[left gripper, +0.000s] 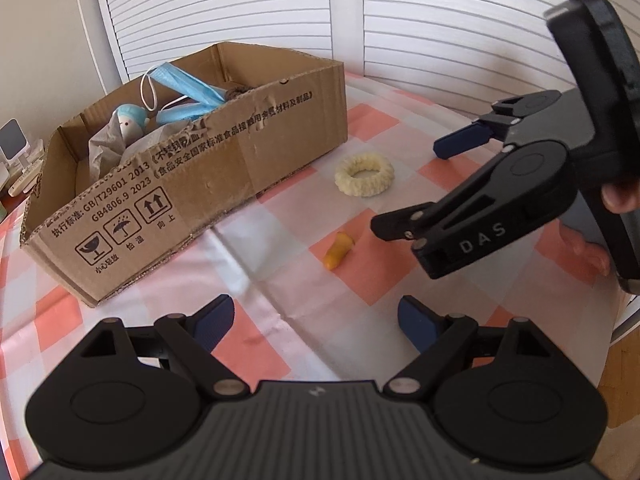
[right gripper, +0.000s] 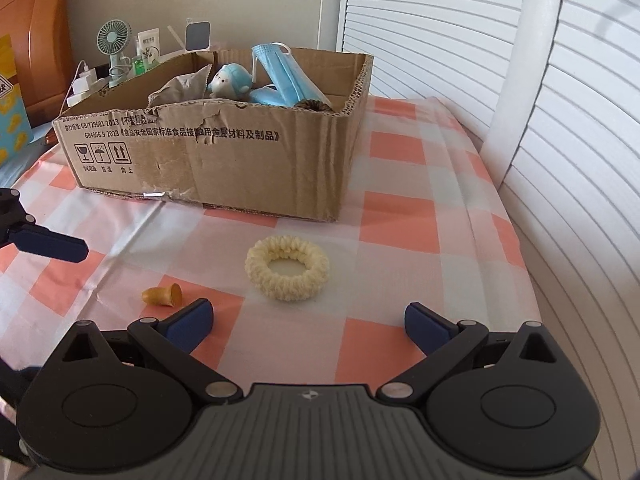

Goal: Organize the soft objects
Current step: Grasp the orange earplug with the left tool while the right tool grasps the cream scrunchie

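Three handling pictograms and "GB4806.9 2023" on the cardboard box (left gripper: 240, 168).

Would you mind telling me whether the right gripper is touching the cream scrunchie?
Apart. The right wrist view shows the right gripper open, with bare tablecloth between its fingers and the cream scrunchie.

Pink-and-white checked plastic tablecloth (right gripper: 400, 216) over the whole table. Plain brown corrugated cardboard box (right gripper: 240, 160) with black printed characters and symbols, toward the far edge. Inside: light blue pleated face masks (right gripper: 286, 72) with white ear loops, pale blue and white soft plush toy (right gripper: 230, 80), grey-beige crumpled paper (right gripper: 180, 88). Cream fluffy ring-shaped scrunchie (right gripper: 287, 267) near the middle. Orange-yellow small cone-shaped piece (right gripper: 164, 295) beside it. Black grippers with dark blue pads (right gripper: 188, 324).
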`<state>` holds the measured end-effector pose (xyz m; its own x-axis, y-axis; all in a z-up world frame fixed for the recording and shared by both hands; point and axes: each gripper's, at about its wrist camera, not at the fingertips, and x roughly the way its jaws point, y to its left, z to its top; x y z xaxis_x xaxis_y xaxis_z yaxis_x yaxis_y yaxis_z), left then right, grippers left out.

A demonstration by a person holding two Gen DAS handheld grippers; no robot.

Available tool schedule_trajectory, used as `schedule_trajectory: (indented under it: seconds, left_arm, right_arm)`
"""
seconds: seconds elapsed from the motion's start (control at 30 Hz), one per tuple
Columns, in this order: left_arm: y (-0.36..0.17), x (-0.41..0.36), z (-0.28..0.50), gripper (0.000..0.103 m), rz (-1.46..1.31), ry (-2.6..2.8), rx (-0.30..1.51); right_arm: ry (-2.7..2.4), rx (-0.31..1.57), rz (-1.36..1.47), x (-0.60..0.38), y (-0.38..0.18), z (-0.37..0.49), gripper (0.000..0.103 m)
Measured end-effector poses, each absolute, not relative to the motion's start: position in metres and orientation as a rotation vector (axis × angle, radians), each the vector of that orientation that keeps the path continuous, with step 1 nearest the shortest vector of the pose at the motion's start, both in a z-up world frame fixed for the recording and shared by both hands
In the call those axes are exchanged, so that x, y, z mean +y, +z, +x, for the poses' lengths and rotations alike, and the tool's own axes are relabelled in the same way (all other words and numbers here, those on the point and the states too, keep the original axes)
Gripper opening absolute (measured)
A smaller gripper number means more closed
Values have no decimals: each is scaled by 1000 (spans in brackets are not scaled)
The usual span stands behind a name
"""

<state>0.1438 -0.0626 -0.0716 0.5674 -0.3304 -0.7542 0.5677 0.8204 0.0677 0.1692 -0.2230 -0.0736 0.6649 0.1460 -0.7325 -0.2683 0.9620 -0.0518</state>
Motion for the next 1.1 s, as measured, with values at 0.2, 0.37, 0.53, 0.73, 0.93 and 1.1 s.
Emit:
schedule_trajectory:
  seconds: [0.2, 0.37, 0.53, 0.73, 0.93, 1.1]
  left_arm:
    - [-71, -67, 157, 88, 301, -491, 794]
    - [-68, -73, 175, 87, 242, -460, 792]
    - [-66, -72, 185, 87, 200, -416, 779]
    - [-74, -71, 189, 88, 184, -386, 805]
    - [-74, -65, 179, 89, 206, -362, 799]
    - [-70, -61, 175, 82, 206, -358, 794]
  right_arm:
    - [198, 812, -136, -242, -74, 153, 103]
    - [188, 804, -128, -249, -75, 148, 103]
    - [150, 795, -106, -255, -76, 150, 103]
    - [148, 782, -106, -253, -77, 148, 103]
    - [147, 790, -109, -251, -76, 147, 103]
    - [141, 781, -104, -251, -76, 147, 103]
